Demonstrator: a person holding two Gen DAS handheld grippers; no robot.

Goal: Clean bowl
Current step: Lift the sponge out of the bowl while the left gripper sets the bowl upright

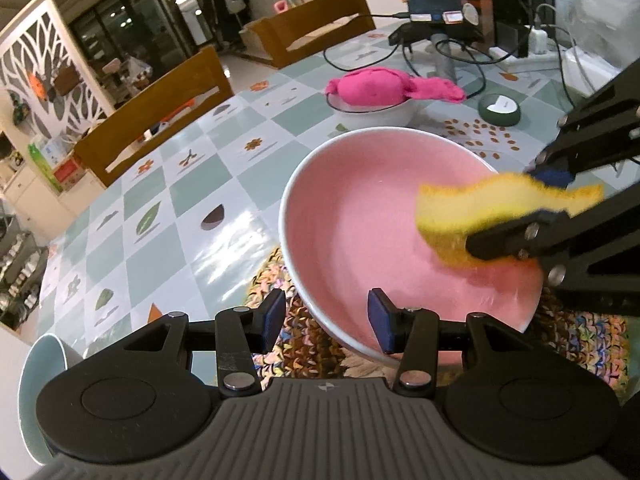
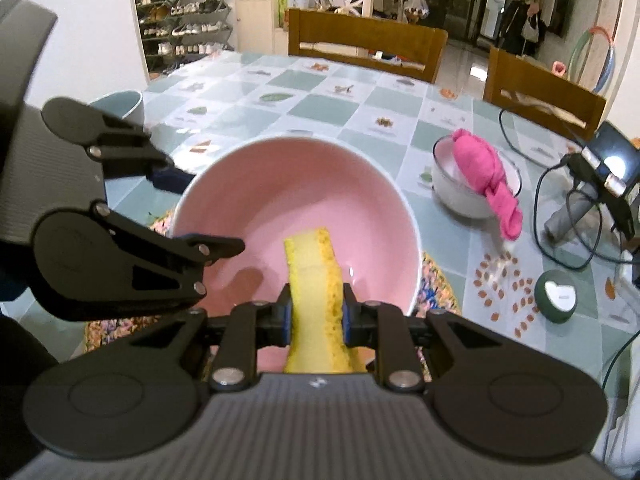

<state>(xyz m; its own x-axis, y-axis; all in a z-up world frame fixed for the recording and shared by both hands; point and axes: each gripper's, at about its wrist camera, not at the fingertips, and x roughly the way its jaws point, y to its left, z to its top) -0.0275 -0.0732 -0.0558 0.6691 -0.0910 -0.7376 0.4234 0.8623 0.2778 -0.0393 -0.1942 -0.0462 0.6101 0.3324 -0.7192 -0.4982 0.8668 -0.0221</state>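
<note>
A pink bowl (image 1: 360,216) (image 2: 280,184) with a white outside stands tilted on a crocheted mat (image 1: 304,344). My left gripper (image 1: 327,320) (image 2: 208,212) straddles its near rim, one pad inside and one outside, and holds the bowl wall. A yellow sponge (image 1: 480,204) (image 2: 314,264) is squeezed between the pads of my right gripper (image 2: 316,312) (image 1: 504,208). The sponge's free end reaches into the bowl, close to its inner wall. In the left wrist view the sponge is blurred.
At the back of the checked table stands a white bowl (image 1: 372,114) (image 2: 452,196) with a pink cloth (image 1: 372,88) (image 2: 480,168) draped over it. A round green device (image 1: 500,109) (image 2: 558,296) and cables lie to the right. A pale blue cup (image 2: 120,104) and wooden chairs (image 2: 360,44) border the table.
</note>
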